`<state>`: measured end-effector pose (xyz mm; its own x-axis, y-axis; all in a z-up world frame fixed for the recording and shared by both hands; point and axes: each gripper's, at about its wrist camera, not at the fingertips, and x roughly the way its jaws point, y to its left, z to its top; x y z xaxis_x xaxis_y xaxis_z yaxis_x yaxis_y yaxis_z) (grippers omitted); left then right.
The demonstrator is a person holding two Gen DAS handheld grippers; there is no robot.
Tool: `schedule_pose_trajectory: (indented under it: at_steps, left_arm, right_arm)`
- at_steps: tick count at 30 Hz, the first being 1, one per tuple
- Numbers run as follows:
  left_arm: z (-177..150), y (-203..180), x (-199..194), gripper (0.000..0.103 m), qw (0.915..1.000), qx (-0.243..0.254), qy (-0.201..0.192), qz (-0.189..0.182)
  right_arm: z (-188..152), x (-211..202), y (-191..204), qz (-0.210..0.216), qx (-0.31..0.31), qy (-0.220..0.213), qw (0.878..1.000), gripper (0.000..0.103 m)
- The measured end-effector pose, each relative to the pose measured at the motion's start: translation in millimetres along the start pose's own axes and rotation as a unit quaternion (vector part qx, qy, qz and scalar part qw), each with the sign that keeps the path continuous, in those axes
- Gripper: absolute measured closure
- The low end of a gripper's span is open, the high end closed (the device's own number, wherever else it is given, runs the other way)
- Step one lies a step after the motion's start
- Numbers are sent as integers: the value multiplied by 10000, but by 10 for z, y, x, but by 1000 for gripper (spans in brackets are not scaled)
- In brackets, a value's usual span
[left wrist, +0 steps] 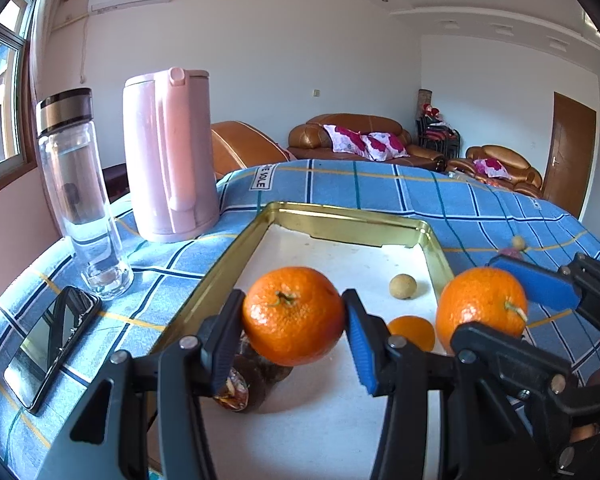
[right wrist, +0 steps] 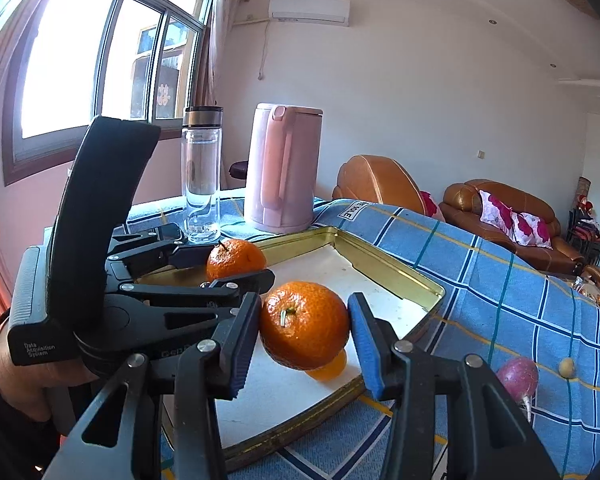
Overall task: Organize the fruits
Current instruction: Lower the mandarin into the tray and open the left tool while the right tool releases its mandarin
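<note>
So both grippers have a mandarin each right now. The left gripper [left wrist: 294, 320] is clamped on the left mandarin [left wrist: 294, 314], pads pressing it from 9 and 3 o'clock, stem facing up toward the camera. The fruit hangs over the near-left part of the gold tray [left wrist: 236, 248], above its white liner and not touching it. Directly under it, at about 7 o'clock from the fruit, sits a dark brownish fruit [left wrist: 252, 380] on the liner; can't really tell what it is.

The right gripper [right wrist: 304, 328] is closed on the right mandarin [right wrist: 304, 325] the same way, one finger on each side, stem toward the lens. It's held over the tray's right edge, with a third orange fruit [right wrist: 332, 366] lying on the liner just below it, peeking out at 5 o'clock. From the left wrist view, the right gripper's mandarin is at 3 o'clock from the left one, near but apart.

Other stuff in the tray: a small tan round fruit [left wrist: 403, 286] toward the far right corner. Out on the blue plaid cloth [right wrist: 500, 272], at 4 o'clock of the tray in the right wrist view, there's a pinkish-purple radish-looking thing [right wrist: 518, 376] and another little tan ball [right wrist: 567, 367].

At 10 to 11 o'clock behind the tray stand a pink kettle [left wrist: 168, 152] and a clear bottle [left wrist: 80, 196], with a phone [left wrist: 52, 344] lying flat near the bottle.
</note>
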<state>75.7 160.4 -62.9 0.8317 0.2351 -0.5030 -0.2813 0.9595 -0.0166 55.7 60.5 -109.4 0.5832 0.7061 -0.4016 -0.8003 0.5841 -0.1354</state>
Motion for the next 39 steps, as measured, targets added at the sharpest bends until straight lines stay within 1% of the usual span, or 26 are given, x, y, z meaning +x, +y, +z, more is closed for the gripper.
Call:
schedule_pose_trajectory:
  at_steps: [5, 11, 17, 20, 25, 29, 32, 33, 34, 35, 37, 39]
  left_arm:
    - [-8, 56, 70, 52, 9998, 49, 176, 108]
    - [-18, 51, 101, 52, 9994, 135, 284, 165]
    - [-25, 67, 158, 52, 9986, 213, 454, 154]
    - [-28, 36, 161, 52, 9979, 372, 484, 213]
    - [-45, 22, 158, 52, 9970, 485, 557, 237]
    - [-50, 25, 172, 52, 9963, 529, 611, 295]
    - [-54, 38, 152, 50, 9963, 514, 576, 365]
    - [-53, 39, 145, 47, 9962, 524, 561, 411]
    - [-52, 49, 139, 41, 9963, 517, 549, 424]
    - [-49, 58, 129, 37, 9965, 497, 534, 418]
    - [-42, 69, 94, 23, 9968, 457, 471, 451]
    - [-28, 59, 42, 17, 9975, 434, 376, 414]
  right_arm:
    - [-13, 66, 13, 39, 20, 94, 9999, 56]
    - [-53, 145, 26, 82, 29, 212, 9997, 56]
    - [-66, 207, 37, 106, 18, 318, 9994, 56]
    - [-69, 223, 40, 120, 19, 363, 9993, 56]
    - [-94, 352, 52, 167, -4, 729, 9972, 56]
    - [-112, 398, 47, 227, 4, 864, 9960, 56]
    - [-128, 438, 43, 302, 8, 1002, 9945, 55]
    - [-129, 441, 51, 305, -13, 1014, 9944, 55]
    - [-132, 440, 60, 259, -42, 1023, 9944, 55]
    - [-132, 437, 66, 220, -56, 1028, 9944, 51]
    - [-132, 417, 52, 80, -36, 1007, 9949, 45]
    - [-138, 368, 19, 4, -2, 959, 9954, 43]
